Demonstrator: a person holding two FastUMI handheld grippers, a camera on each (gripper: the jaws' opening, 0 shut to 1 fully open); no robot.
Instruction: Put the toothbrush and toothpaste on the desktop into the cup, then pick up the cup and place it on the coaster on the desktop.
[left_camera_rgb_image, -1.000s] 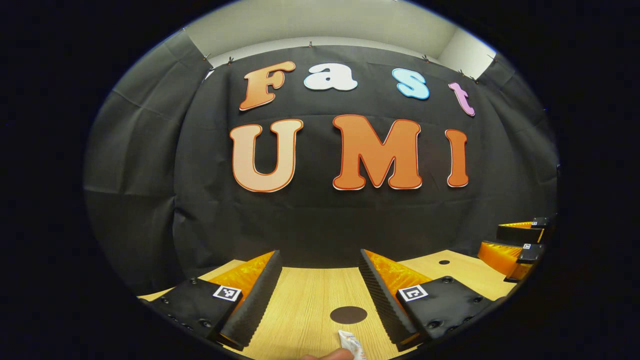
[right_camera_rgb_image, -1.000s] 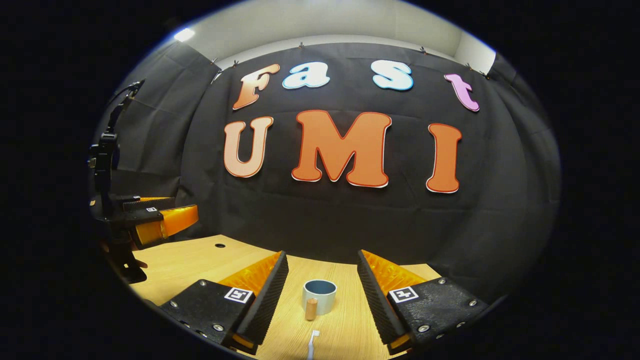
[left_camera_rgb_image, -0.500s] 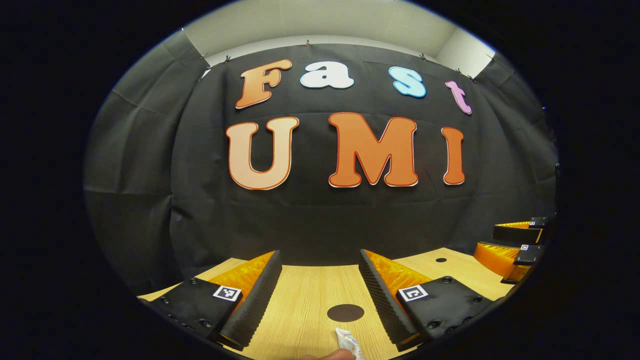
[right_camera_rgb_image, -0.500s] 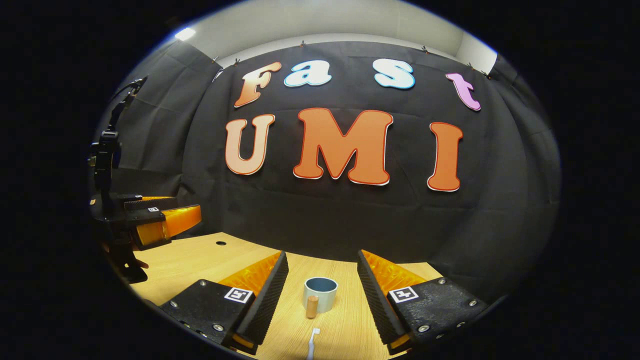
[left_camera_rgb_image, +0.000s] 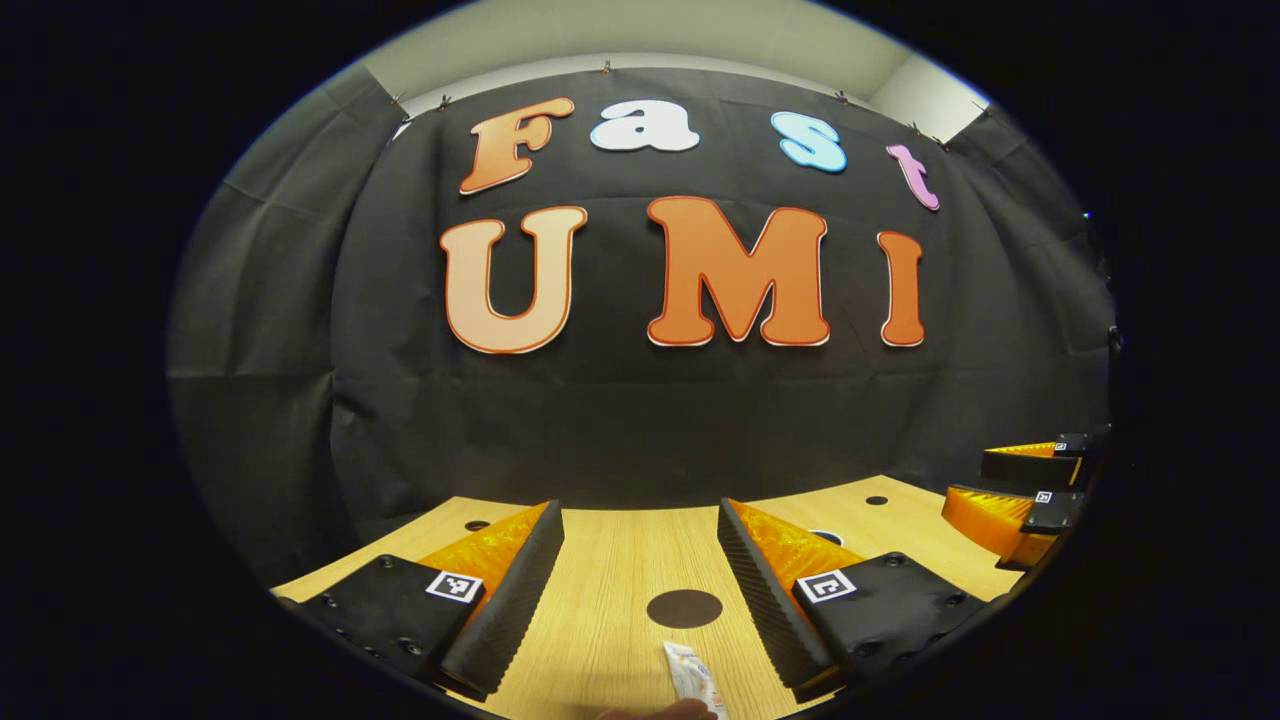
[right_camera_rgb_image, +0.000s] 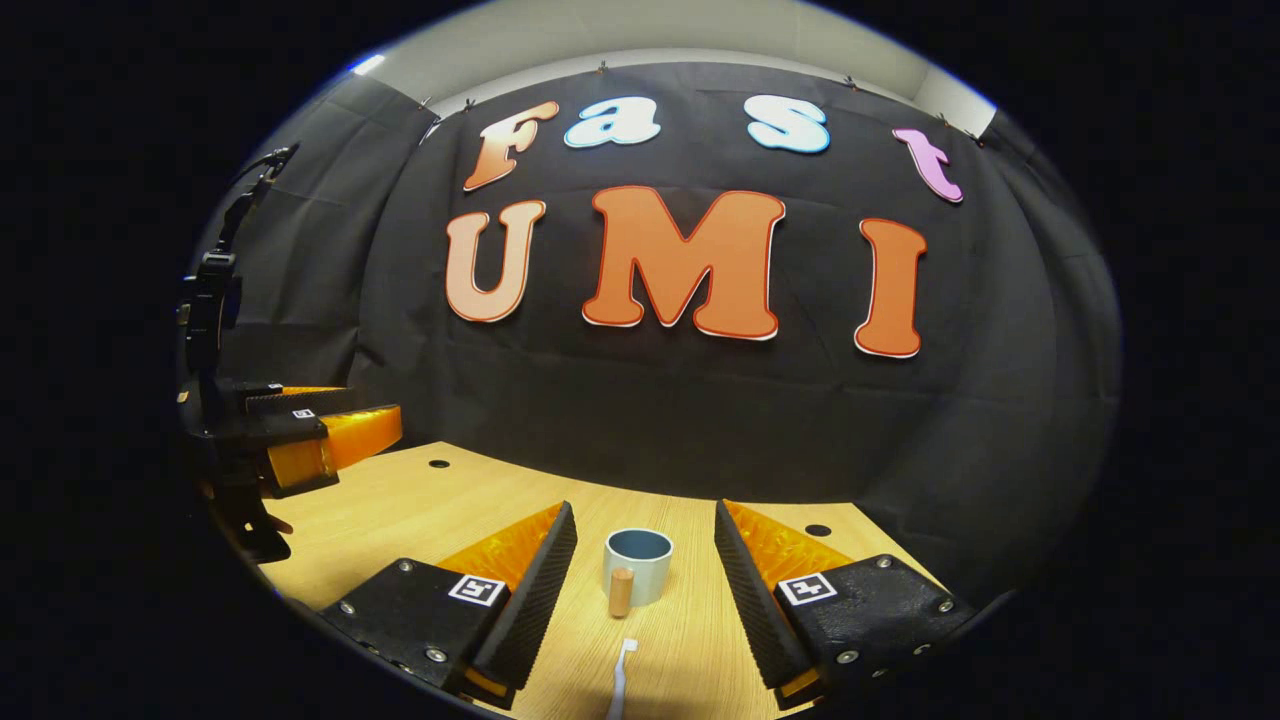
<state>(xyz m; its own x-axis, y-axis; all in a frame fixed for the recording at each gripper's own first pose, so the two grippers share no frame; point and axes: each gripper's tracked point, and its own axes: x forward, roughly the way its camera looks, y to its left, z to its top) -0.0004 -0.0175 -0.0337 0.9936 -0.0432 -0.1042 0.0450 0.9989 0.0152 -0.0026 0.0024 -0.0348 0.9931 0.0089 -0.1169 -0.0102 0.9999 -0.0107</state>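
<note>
In the left gripper view the left gripper (left_camera_rgb_image: 640, 590) has its jaws spread wide and holds nothing. Between its fingers lies bare wooden desktop (left_camera_rgb_image: 610, 560), with the dark round coaster (left_camera_rgb_image: 684, 608) ahead. Just nearer than the coaster lies the toothpaste (left_camera_rgb_image: 693, 680), a small white tube cut off by the bottom edge of the view. A pale rounded shape beside its near end is too little seen to name.

In the right gripper view the right gripper (right_camera_rgb_image: 645, 590) is likewise wide open and empty. The cup (right_camera_rgb_image: 639, 564) stands upright on the desktop ahead of its fingers, with a small wooden peg-like piece (right_camera_rgb_image: 621, 592) in front of its wall. Whether that piece is a handle or a separate thing is hard to tell. The toothbrush (right_camera_rgb_image: 620, 680) lies nearer than the cup, head toward it, its handle running out of sight below.

Judging from this, the task is at its very start: nothing is in the cup, and neither gripper touches anything. The next move probably calls for each gripper to drop low over its own item and close across its thin body. The cup's inside is hidden from this low angle.
</note>
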